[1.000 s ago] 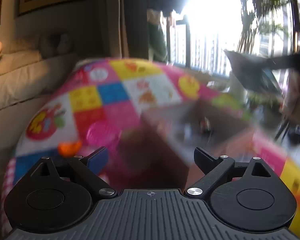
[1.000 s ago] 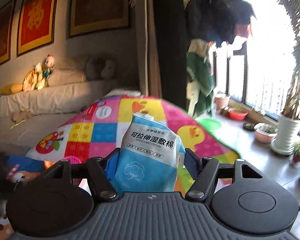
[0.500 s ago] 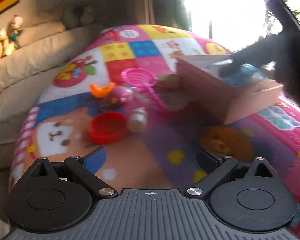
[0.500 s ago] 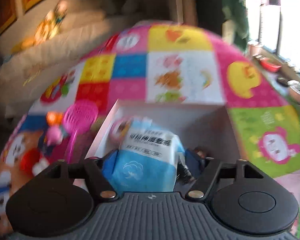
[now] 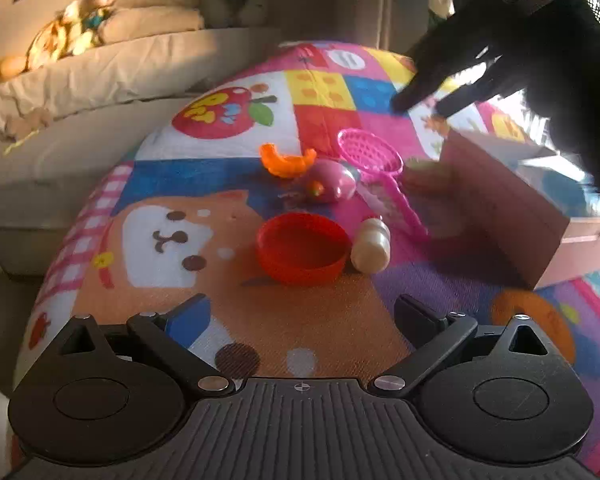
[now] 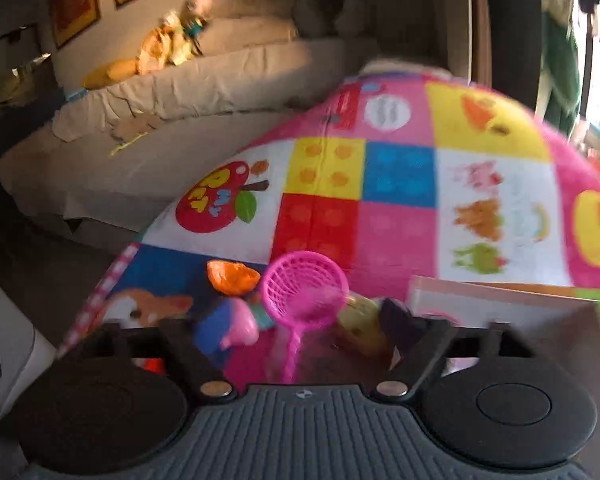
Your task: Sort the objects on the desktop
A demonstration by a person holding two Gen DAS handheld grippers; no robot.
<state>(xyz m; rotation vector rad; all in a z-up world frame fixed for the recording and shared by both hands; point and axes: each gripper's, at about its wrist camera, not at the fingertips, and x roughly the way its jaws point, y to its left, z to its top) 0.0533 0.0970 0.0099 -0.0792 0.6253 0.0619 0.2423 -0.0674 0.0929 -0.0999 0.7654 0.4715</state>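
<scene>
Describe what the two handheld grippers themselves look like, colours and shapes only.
Both look alike. The left gripper has a grey ribbed body, two round black discs, black linkage arms with silver screws, and a blue pad on one finger. The right gripper shows the same build, blurred. No cables or sleeves are visible.

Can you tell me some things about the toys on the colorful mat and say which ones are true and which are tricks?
1. The red bowl sits on the mat right beside the small cream bottle. True.
2. The left hand-held gripper is squeezing the red bowl. False: it is open and holds nothing.
3. The pink net scoop is inside the cardboard box. False: it lies on the mat beside the box.
4. The right hand-held gripper is open and empty. True.
5. The orange toy lies farther from the left hand-held gripper than the red bowl. True.
</scene>
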